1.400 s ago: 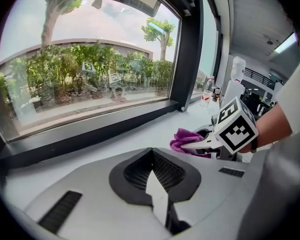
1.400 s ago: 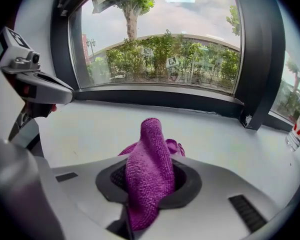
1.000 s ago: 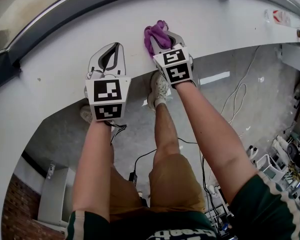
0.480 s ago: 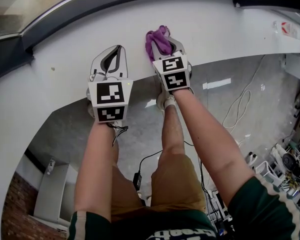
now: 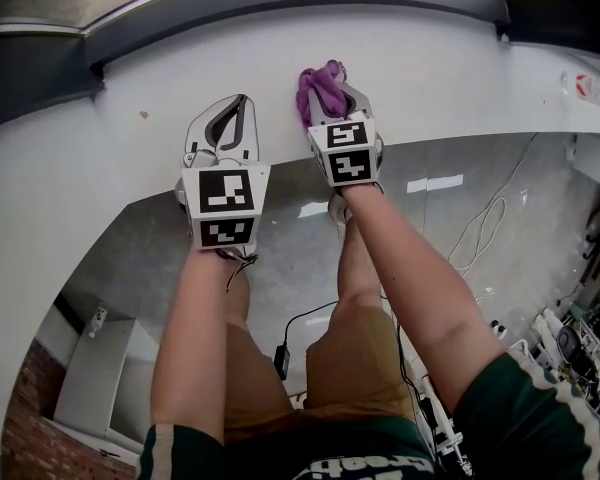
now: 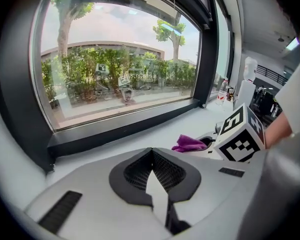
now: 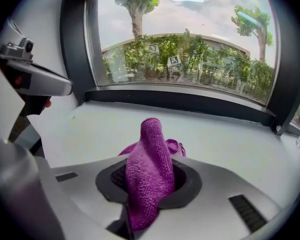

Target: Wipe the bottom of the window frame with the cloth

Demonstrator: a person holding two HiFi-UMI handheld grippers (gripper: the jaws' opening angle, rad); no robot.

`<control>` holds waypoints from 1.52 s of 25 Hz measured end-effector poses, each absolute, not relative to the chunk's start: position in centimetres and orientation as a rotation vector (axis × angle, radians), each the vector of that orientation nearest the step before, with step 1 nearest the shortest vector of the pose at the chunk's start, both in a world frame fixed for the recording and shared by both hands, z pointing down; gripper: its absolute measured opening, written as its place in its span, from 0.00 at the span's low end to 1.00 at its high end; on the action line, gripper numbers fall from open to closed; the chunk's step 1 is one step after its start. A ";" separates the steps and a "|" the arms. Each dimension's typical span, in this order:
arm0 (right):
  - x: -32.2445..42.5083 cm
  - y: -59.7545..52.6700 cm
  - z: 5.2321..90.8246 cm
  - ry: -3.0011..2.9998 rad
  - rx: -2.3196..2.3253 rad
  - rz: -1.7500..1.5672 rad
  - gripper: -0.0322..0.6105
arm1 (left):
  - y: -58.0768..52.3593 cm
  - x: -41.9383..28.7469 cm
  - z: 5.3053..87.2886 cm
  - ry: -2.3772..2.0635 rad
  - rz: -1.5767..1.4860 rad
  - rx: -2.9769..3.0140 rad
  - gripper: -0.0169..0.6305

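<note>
Entry: the purple microfibre cloth (image 7: 149,149) is pinched in your right hand-held gripper (image 7: 149,184). Its jaws are pressed onto a bunched fold, and a loose lobe stands up and spills forward past the tips. From the head view the cloth sits over the flat white windowsill (image 5: 450,63), near the dark grey bottom rail of the window frame (image 7: 190,101) but short of it. The left gripper view suggests the loose end rests on the sill, though contact is not certain. Your left hand-held gripper (image 6: 151,156) has its jaws pressed together on nothing and is parked on the sill just beside the right one. Handling judgement: the cloth is light, soft and limp with a grippy knit, so it will not slip out easily. It will fold and drag rather than push, though. Only the free lobe ahead of the jaws can do the wiping, so keep the pinch at the gathered middle as it is now. Lead with the lobe pressed flat into the corner where sill meets rail. If it bunches under the tips, hard plastic may scrape the frame in place of fabric. Nothing here looks fragile apart from the glass above the rail. Containers: none in the work zone. One small clear bottle (image 6: 222,90) stands at the far right end of the sill, well apart, and its contents are too small to tell.
</note>
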State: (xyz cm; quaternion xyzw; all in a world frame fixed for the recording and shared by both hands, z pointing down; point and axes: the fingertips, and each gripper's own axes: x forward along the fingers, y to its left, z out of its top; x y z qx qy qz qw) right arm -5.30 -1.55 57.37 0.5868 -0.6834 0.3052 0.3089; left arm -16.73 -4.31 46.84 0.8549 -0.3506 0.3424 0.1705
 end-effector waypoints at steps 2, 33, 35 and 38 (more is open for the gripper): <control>-7.3 -1.8 57.4 -1.832 1.506 0.800 0.18 | -4.5 -18.2 46.8 -1.023 0.972 2.408 0.04; -29.3 -5.7 57.3 -2.028 1.195 0.676 0.18 | -5.2 -37.5 45.7 -1.306 0.990 2.204 0.04; -30.8 -5.8 57.5 -2.041 1.154 0.682 0.18 | -5.1 -38.3 45.9 -1.325 1.005 2.182 0.04; -32.8 -5.9 57.4 -2.065 1.089 0.658 0.18 | -4.8 -38.8 46.0 -1.333 1.004 2.155 0.04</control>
